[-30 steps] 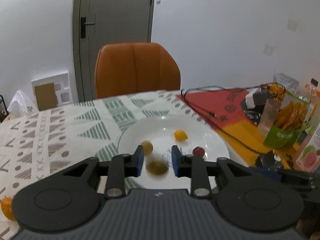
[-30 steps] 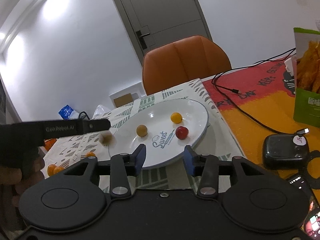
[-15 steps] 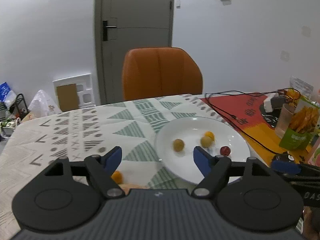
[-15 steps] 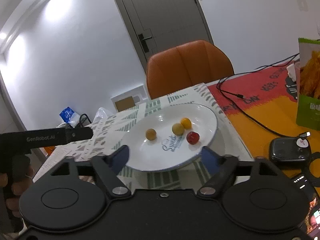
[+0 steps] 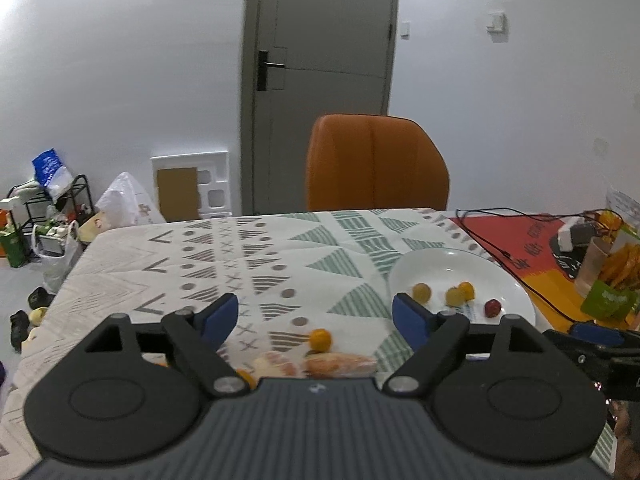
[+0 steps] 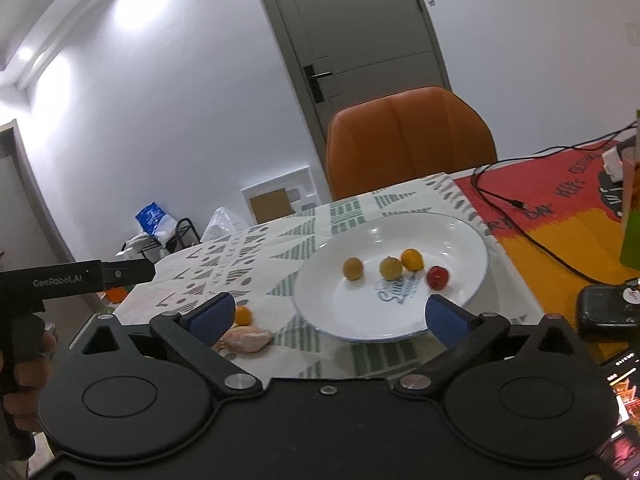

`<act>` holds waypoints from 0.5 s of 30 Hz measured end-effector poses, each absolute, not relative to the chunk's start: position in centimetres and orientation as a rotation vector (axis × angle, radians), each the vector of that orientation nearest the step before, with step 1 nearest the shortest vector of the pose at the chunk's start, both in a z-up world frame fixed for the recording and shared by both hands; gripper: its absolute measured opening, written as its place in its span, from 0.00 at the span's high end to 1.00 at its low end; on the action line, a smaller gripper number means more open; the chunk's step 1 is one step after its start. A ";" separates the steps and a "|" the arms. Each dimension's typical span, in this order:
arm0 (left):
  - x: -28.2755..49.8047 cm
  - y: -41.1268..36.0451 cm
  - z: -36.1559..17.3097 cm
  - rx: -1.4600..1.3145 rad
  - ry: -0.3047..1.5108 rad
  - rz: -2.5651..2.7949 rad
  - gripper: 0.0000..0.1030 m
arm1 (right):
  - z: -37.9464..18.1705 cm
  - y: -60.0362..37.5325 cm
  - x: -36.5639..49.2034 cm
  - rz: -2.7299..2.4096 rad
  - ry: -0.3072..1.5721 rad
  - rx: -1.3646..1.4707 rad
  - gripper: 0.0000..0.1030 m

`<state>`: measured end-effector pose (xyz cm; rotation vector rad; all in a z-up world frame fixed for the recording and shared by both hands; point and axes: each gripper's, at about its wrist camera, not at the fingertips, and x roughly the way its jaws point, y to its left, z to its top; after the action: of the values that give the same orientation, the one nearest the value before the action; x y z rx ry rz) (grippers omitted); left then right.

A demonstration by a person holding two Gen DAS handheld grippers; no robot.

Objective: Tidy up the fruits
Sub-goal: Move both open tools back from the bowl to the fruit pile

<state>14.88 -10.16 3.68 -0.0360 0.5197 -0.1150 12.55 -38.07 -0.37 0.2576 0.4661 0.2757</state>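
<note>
While both grippers gape — left gripper, right gripper — four fruits fill the plate.

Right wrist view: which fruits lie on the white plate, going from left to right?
Tan fruit → yellow fruit → orange fruit → red fruit, all on the white plate.

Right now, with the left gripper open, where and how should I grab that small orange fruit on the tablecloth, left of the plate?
Grip the small orange fruit across its widest middle, coming straight down with the left gripper. It is round, so any axis works, but the peeled segments lie close on its near side; probably set the fingers left and right of it, away from those and the plate.
</note>
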 end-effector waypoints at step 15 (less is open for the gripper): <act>13.1 -3.6 3.2 -0.130 0.500 -0.023 0.15 | 0.8 -32.7 11.8 0.339 0.495 0.154 0.00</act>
<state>13.05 -3.61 3.20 -0.1303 0.5004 -0.0228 11.84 -32.65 0.83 0.1540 0.4948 0.3394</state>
